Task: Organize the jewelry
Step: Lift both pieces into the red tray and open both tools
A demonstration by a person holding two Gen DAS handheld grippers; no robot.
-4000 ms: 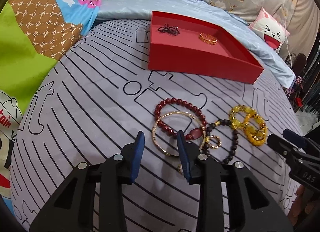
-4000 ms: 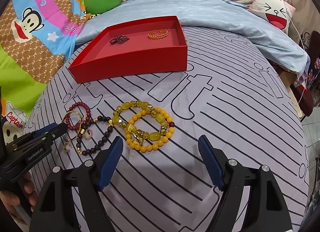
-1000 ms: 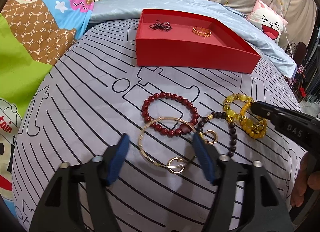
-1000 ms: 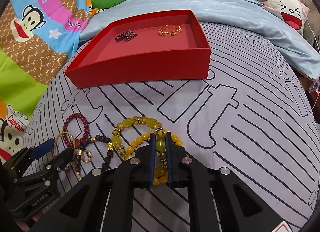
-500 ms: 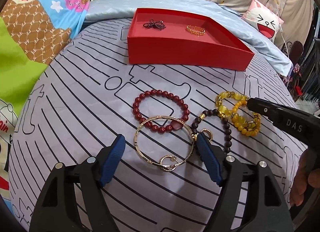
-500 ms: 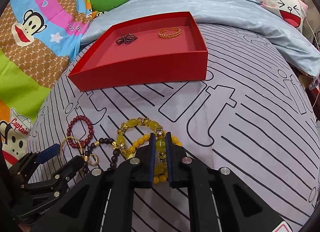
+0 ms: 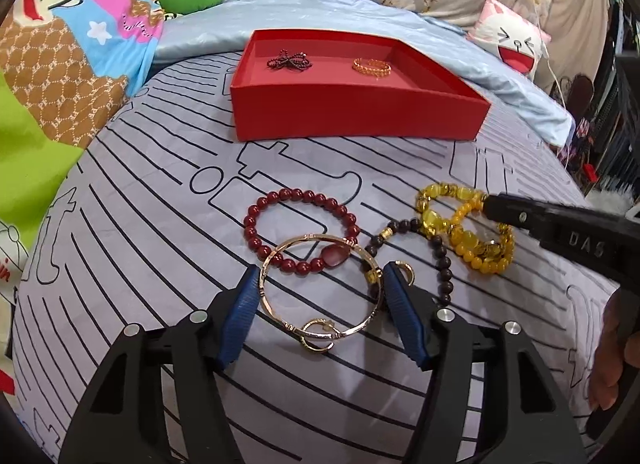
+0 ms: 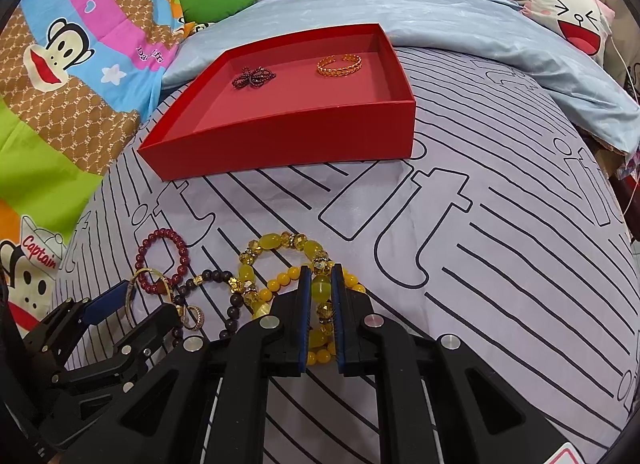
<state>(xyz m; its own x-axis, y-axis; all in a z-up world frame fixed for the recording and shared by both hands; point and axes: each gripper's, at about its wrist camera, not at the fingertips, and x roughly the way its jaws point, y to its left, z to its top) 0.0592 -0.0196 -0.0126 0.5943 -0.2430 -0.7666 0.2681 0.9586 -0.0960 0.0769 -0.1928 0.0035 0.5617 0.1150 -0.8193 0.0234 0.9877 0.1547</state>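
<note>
Right gripper (image 8: pixel 320 284) clenched on yellow bead bracelet (image 8: pixel 280 264), near centre on bedspread (image 8: pixel 500 264), for lift toward far red tray (image 8: pixel 288 136). Left gripper (image 7: pixel 320 284) spread, straddling gold bangle (image 7: pixel 320 292), ready to pinch.

Two bracelets (image 7: pixel 371 67) in the tray (image 7: pixel 360 120), behind the beaded bracelets (image 7: pixel 300 232) and bangle (image 7: pixel 320 296) on the bedspread (image 7: pixel 140 224).

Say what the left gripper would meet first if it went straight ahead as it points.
Probably the gold bangle already lying between the open jaws of the left gripper, then the red bead bracelet overlapping it; depth is uncertain.
</note>
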